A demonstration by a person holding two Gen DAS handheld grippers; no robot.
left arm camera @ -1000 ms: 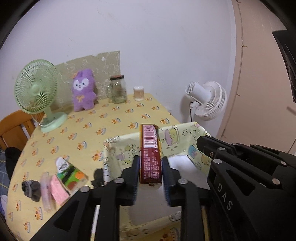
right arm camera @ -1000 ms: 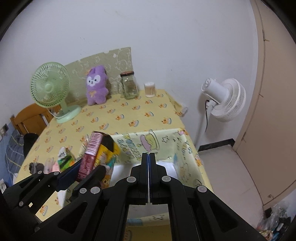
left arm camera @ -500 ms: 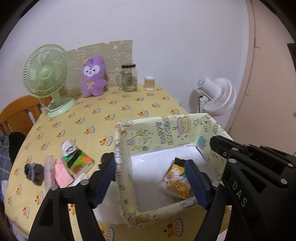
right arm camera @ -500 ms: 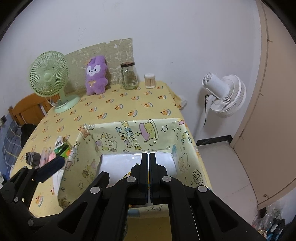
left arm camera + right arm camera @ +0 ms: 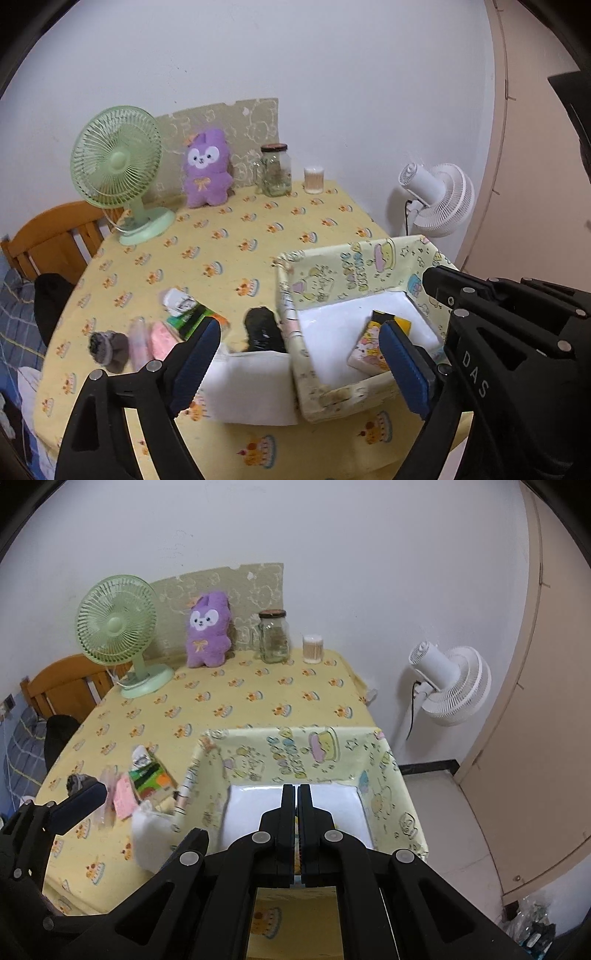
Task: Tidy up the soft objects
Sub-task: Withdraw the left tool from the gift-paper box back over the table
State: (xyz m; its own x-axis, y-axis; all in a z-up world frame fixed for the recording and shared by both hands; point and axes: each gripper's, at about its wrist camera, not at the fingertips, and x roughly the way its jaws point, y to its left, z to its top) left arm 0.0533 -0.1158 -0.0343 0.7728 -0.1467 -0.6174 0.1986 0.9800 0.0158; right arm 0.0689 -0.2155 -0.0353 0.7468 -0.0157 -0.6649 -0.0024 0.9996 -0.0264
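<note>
Lying on the white floor of the fabric-lined box [image 5: 354,284], toward its near right corner, is a small cartoon-printed packet [image 5: 369,349] with a yellow end. The left gripper [image 5: 299,358] hangs above it with its jaws opening wide and nothing gripped: the blue pad of the right finger [image 5: 404,363] overlaps the packet in the left wrist view, though whether it touches it cannot be told, while the left finger [image 5: 194,360] stands outside the box, over a white folded cloth [image 5: 251,384] that lies against the box's left wall. A black roll [image 5: 262,330] sits just behind that cloth, beside the box.

Farther left on the yellow cake-print tablecloth [image 5: 229,236] lies a small cluster: a green and orange packet [image 5: 149,779], a pink packet [image 5: 123,797], a clear tube [image 5: 137,341] and a dark grey fuzzy item [image 5: 105,347].

The right gripper [image 5: 297,794] is closed, its fingers pressed together with nothing between them, pointing down over the near part of the box.

At the far edge of the table stand a green desk fan [image 5: 118,624], a purple plush toy [image 5: 207,629], a glass jar [image 5: 274,637] and a small cup of cotton swabs [image 5: 313,648]. A white floor fan [image 5: 452,685] stands off to the right, and a wooden chair [image 5: 64,686] to the left.
</note>
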